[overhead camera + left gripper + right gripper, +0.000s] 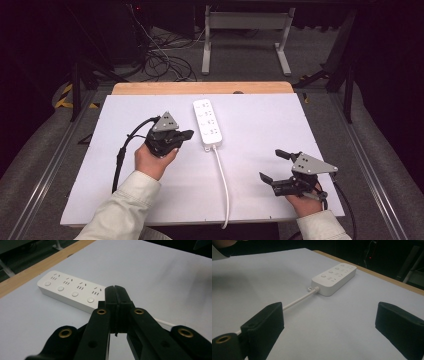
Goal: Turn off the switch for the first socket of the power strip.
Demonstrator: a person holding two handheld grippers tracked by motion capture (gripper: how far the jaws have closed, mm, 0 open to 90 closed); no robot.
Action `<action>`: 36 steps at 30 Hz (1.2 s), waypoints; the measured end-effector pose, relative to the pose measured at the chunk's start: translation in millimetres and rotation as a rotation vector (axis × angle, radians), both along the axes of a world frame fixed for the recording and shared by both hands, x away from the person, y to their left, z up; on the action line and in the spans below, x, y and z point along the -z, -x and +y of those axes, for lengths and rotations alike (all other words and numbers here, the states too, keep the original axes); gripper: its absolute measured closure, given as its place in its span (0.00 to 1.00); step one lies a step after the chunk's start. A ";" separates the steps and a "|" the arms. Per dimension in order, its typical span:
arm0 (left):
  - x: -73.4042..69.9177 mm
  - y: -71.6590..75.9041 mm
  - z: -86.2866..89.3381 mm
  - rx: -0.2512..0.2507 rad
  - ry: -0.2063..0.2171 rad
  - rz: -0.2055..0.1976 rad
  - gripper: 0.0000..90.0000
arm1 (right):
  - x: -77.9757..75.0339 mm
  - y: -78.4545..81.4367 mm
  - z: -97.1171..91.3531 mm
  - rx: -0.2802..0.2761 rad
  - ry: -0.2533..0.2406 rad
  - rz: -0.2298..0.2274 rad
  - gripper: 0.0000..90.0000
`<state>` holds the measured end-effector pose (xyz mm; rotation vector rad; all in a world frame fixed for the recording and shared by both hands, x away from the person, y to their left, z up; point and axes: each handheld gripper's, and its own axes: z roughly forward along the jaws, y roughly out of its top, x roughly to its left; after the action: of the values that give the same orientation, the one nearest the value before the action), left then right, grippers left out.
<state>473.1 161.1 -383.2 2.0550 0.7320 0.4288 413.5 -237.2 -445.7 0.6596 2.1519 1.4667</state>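
Observation:
A white power strip [208,122] with several sockets and round buttons lies near the middle of the white table top [280,115]. Its white cord [223,185] runs toward the near edge. My left gripper [189,134] is just left of the strip with its jaws pressed together and nothing between them. In the left gripper view its tips [116,293] meet close in front of the power strip [70,290]. My right gripper [272,165] stands open at the right front, apart from everything. In the right gripper view the gripper [329,317] points toward the power strip [335,278] and cord [297,301].
A wooden strip [200,88] borders the table's far edge. Behind it are a white stand frame [245,30] and tangled cables [160,60] on the floor. Bare white surface spreads right of the power strip and along the front left.

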 end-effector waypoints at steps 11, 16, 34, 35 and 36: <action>13.7 -23.1 -5.6 -0.036 0.055 0.039 1.00 | 0.2 -0.1 -0.5 0.000 0.001 0.006 0.10; 19.1 -29.5 -12.7 -0.044 0.071 0.028 1.00 | 0.3 -0.2 -0.8 -0.001 -0.002 0.009 0.10; 37.9 -51.9 -39.4 -0.062 -0.017 0.039 1.00 | 0.8 -0.5 -0.9 -0.011 -0.004 0.012 0.11; 37.9 -51.9 -39.4 -0.062 -0.017 0.039 1.00 | 0.8 -0.5 -0.9 -0.011 -0.004 0.012 0.11; 41.6 -54.7 -40.6 -0.068 -0.018 0.050 1.00 | 0.8 -0.5 -0.9 -0.012 -0.005 0.012 0.11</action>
<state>527.8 120.4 -424.8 2.0685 0.8334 0.4250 414.0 -238.1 -446.4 0.6601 2.1654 1.4781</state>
